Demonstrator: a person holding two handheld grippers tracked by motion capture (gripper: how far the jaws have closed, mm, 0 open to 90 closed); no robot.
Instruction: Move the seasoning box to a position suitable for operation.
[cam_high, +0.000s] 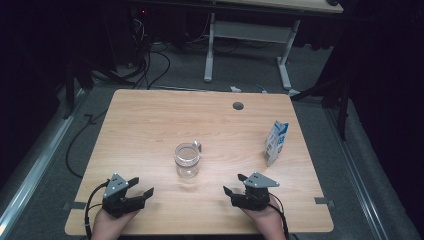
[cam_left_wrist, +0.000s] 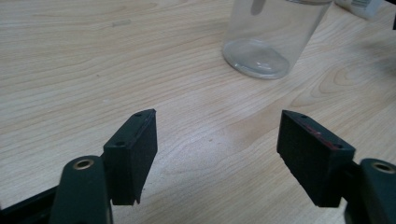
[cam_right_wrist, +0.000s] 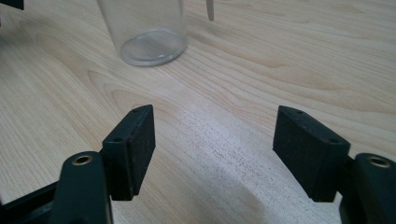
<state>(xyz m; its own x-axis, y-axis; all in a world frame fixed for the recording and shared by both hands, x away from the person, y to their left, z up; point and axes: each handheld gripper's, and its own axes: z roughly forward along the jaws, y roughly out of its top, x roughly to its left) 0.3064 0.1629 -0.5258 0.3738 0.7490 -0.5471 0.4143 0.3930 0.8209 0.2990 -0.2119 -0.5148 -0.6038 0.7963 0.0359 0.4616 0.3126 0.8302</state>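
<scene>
I hold my left gripper near the front edge of the wooden table, on the left side. Its jaws are spread wide and there is nothing between them; in the left gripper view I see only bare wood between the two black pads. My right gripper is at the front edge too, on the right side, and it is also released, with its jaws apart and only the table surface between them in the right gripper view.

The clear glass jar stands upright on the table, a little ahead of my two grippers and about between them. It is near both of them but touches neither. It looks empty, and I can see its round bottom through the wall in the left gripper view and in the right gripper view. A small metal part sticks out at its rim on the far right side; I cannot tell exactly what it is.

A small blue and white carton stands further right, well apart from the jar.
</scene>
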